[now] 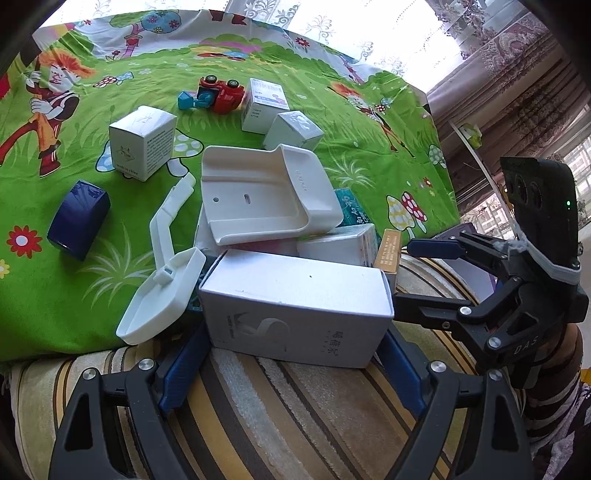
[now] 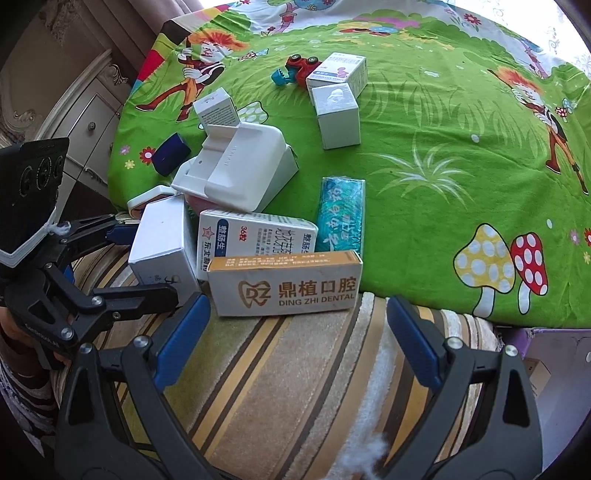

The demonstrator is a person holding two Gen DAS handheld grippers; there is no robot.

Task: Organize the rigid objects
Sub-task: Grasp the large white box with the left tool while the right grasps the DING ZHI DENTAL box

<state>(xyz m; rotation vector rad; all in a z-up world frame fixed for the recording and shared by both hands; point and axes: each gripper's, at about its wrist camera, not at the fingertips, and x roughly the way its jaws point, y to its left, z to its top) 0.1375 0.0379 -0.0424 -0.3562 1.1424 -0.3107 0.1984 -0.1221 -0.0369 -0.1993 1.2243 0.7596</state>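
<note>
Left gripper (image 1: 295,365) fingers wide astride white box (image 1: 295,314) at bed's striped edge, pads apart from it — right gripper (image 2: 295,343) fingers wide, empty, before dental box (image 2: 284,284).

1. Bright daylight pours through white floral lace curtains (image 1: 369,33) at the far side.
2. Heavy mauve patterned drapes (image 1: 517,74) hang beside them.
3. A cream carved cabinet with small drawer knobs (image 2: 74,122) stands against the wall.
</note>
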